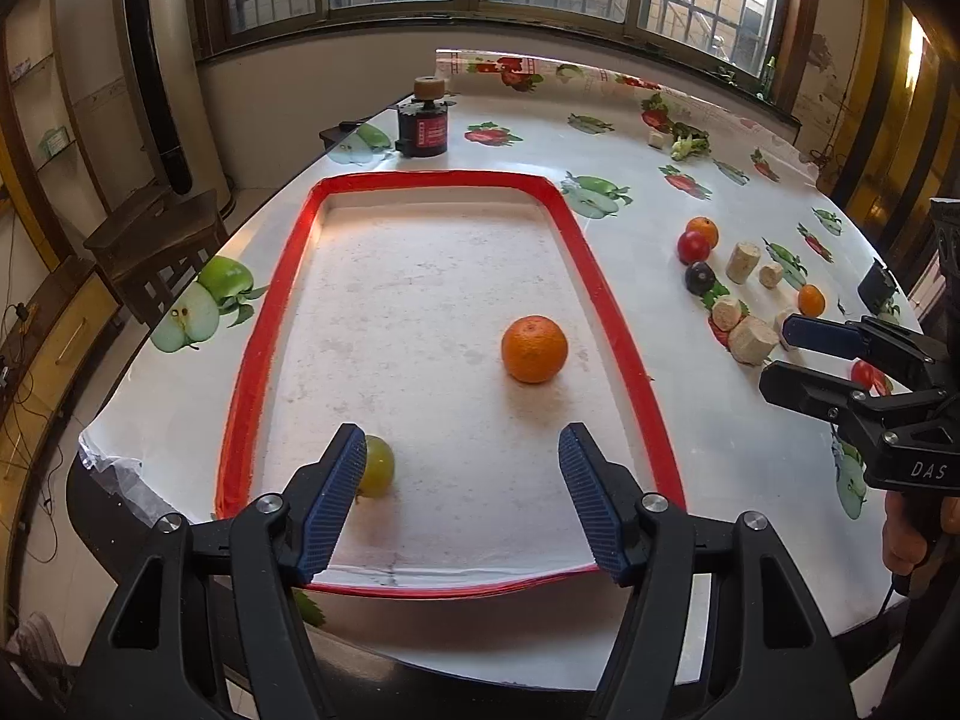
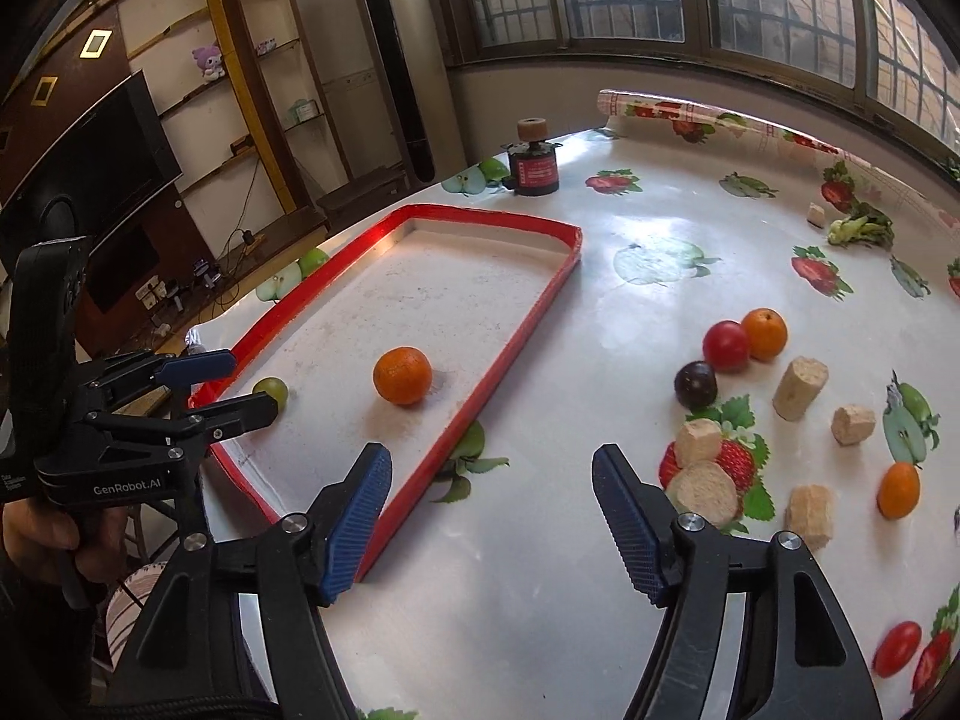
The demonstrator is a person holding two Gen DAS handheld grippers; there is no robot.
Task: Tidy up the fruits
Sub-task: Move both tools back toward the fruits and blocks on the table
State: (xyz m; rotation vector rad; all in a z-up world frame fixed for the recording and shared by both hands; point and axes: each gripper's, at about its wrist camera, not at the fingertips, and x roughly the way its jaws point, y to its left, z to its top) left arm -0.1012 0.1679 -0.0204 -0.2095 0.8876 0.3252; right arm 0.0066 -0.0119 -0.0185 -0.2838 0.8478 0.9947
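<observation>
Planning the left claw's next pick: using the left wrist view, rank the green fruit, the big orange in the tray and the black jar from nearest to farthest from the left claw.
1. Green fruit: in the red-rimmed tray, beside the left finger of the left claw.
2. Big orange: mid-tray, toward its right side.
3. Black jar: on the table beyond the tray's far edge.

Tray [image 1: 273, 324]: lies on the desk [image 1: 708, 456].
Inside tray: orange [image 1: 534, 349] at 3 o'clock side; grape [image 1: 377, 467] at 7 o'clock corner.
Jar [image 1: 423, 126]: behind tray, at 12 o'clock.
Loose fruits and corks [image 2: 801, 381]: on desk, at 3 o'clock of tray.
</observation>
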